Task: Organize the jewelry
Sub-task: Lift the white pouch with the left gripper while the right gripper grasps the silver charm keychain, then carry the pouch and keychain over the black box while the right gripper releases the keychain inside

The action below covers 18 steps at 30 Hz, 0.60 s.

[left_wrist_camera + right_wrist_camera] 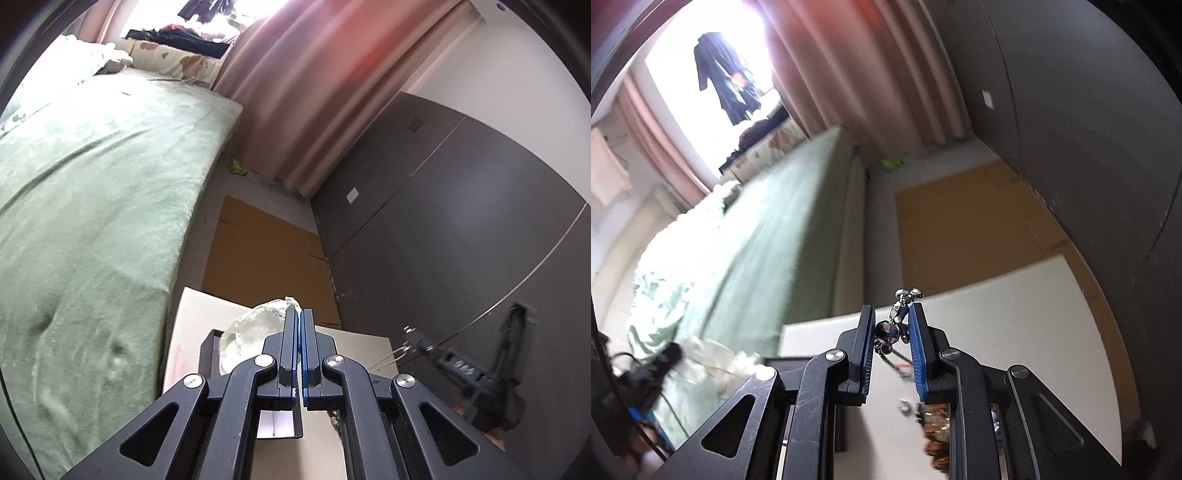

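- Bed [92, 192], green cover, largest item; runs along the left of the work surface, well clear of both tools
- Dark cabinet front [461, 221], right side of the room; no obstruction at present
- Pink curtain [295, 92] and flattened cardboard [266, 258] on the floor beyond; background only
- White table [1015, 314], the work surface; holds a dark open box [208, 350], partly hidden behind the left tool, judged the likely store for the pieces
- Left gripper [299, 325]: jaws drawn together on a clear crumpled plastic bag [255, 325], lifted over the box; bag contents cannot be told
- Right gripper [892, 325]: jaws partly closed, pinching a silver chain with faceted metal beads [894, 325]; the rest of the chain trails down between the jaws toward the table
- Loose brown and gold jewelry pile [936, 432], on the table below the right tool, blurred
- Small silver piece [904, 406], loose on the table beside that pile
- Handling note: keep the pinch steady on the bead, lift until the trailing chain clears the table, then lower it slowly
- Hazards, judged: dangling chain may snag the pile or the loose piece; the two tools work close together, and the bag may screen the box
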Available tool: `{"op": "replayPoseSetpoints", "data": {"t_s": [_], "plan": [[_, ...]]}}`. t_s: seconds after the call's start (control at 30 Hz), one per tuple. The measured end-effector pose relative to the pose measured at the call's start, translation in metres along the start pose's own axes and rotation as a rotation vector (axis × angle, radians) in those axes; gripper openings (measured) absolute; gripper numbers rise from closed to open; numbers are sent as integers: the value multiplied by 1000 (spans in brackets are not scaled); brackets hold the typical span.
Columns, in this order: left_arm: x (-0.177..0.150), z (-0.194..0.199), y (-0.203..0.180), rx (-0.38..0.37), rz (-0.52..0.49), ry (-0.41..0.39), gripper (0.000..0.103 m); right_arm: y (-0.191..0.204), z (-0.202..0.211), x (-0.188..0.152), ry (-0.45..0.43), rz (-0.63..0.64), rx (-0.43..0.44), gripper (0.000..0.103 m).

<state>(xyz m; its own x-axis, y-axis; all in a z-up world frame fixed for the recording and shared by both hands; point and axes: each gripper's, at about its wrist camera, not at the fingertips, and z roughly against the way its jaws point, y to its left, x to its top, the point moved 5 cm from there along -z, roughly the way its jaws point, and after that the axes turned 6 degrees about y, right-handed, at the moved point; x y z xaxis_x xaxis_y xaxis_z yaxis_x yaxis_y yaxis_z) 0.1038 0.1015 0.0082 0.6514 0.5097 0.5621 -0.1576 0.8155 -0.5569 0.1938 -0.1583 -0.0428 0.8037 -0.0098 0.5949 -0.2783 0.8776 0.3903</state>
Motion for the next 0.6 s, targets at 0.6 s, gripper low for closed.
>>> {"op": "replayPoseSetpoints", "data": {"t_s": [0.6], "plan": [[23, 47, 18, -59, 56, -98, 0, 119, 130, 59, -254, 184, 44, 20]]}}
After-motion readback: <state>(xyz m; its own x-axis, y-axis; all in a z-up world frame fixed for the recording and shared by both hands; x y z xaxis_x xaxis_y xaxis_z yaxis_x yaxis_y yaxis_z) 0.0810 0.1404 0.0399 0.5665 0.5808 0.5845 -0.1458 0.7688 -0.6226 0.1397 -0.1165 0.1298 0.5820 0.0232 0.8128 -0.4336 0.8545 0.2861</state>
